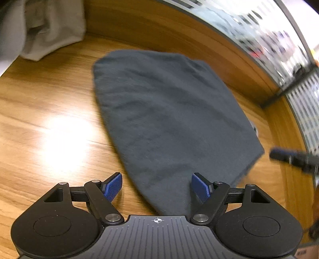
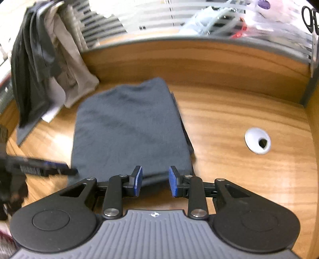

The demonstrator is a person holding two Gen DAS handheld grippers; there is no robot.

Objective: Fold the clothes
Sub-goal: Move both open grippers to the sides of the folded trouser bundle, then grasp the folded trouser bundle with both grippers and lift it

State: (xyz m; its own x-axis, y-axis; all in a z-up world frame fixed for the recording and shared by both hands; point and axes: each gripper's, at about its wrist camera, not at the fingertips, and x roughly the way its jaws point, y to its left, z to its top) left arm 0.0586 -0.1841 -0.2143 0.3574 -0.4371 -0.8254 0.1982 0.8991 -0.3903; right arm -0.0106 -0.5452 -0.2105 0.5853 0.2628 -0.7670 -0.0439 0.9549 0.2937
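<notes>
Two hand-held grippers are in my views. My left hand-held gripper (image 1: 156, 186) has its blue pads spread wide, nothing between them, poised over the near corner of the folded dark grey garment (image 1: 169, 119). My right hand-held gripper (image 2: 155, 184) has its pads partly apart, clear of the cloth, at the near edge of the same garment (image 2: 129, 127). No earlier view is available to me.

The garment lies flat on the wooden tabletop (image 1: 49, 119), folded into a long rectangle with layered edges showing along one side. Each gripper appears blurred at the edge of the other's view.

Beyond the garment's far left corner, a heap of unfolded clothes (image 2: 49, 65) hangs against the raised wooden back panel (image 2: 199, 61). To the right, well apart from the garment, sits a white cable grommet (image 2: 257, 140) in the tabletop. Above the panel is a striped glass partition (image 2: 159, 18), its contents blurred.
</notes>
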